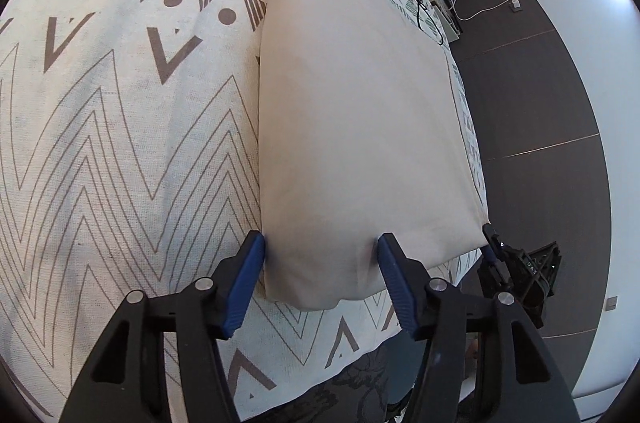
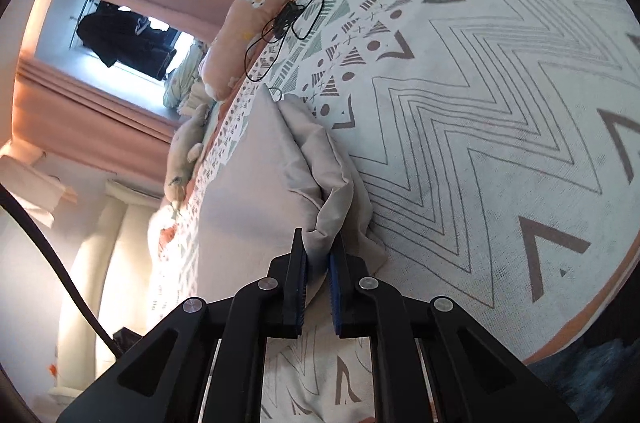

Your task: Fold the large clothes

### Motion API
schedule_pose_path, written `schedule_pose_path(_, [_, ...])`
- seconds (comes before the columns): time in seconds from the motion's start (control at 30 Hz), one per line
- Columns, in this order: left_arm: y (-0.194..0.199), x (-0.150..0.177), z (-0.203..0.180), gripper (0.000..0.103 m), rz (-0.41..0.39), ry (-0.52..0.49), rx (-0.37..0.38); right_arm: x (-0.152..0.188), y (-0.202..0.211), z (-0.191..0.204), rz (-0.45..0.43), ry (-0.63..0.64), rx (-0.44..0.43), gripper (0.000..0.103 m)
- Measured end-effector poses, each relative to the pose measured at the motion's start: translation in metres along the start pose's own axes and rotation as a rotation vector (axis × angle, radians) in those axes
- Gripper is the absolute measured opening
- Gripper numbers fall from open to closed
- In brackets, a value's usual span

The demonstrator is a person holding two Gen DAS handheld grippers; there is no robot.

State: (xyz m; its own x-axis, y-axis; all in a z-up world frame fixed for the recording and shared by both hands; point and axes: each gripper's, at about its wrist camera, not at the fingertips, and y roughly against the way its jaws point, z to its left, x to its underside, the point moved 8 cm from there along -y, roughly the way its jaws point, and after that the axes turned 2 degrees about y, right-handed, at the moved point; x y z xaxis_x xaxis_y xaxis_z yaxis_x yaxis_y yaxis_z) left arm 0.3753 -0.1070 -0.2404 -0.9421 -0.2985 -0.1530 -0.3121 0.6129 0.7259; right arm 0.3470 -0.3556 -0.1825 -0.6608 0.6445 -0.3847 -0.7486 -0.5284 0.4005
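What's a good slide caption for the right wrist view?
Right claw pinching a corner of the folded beige garment on the patterned bedspread.

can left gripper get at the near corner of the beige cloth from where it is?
Probably yes. The left gripper is open with its fingers either side of the beige cloth at that corner, nothing between; the right gripper grips another corner.
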Motion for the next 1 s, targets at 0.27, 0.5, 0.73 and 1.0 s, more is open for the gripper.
schedule_pose_path(0.27, [0.0, -0.017, -0.004, 0.059, -0.032, 0.006, -0.01, -0.01, 0.013, 0.0, -0.026, 0.034, 0.071, 0.066])
schedule_pose_path(0.5, [-0.007, -0.037, -0.004, 0.059, -0.036, -0.007, -0.039, -0.025, -0.001, 0.005, 0.043, 0.063, 0.075, 0.066])
schedule_pose_path(0.73, [-0.014, -0.062, 0.0, 0.059, -0.048, 0.001, -0.064, -0.055, -0.037, 0.034, 0.167, 0.188, 0.097, 0.066])
schedule_pose_path(1.0, [-0.023, -0.094, 0.003, 0.059, -0.069, -0.009, -0.097, -0.09, -0.103, 0.052, 0.346, 0.307, 0.13, 0.066])
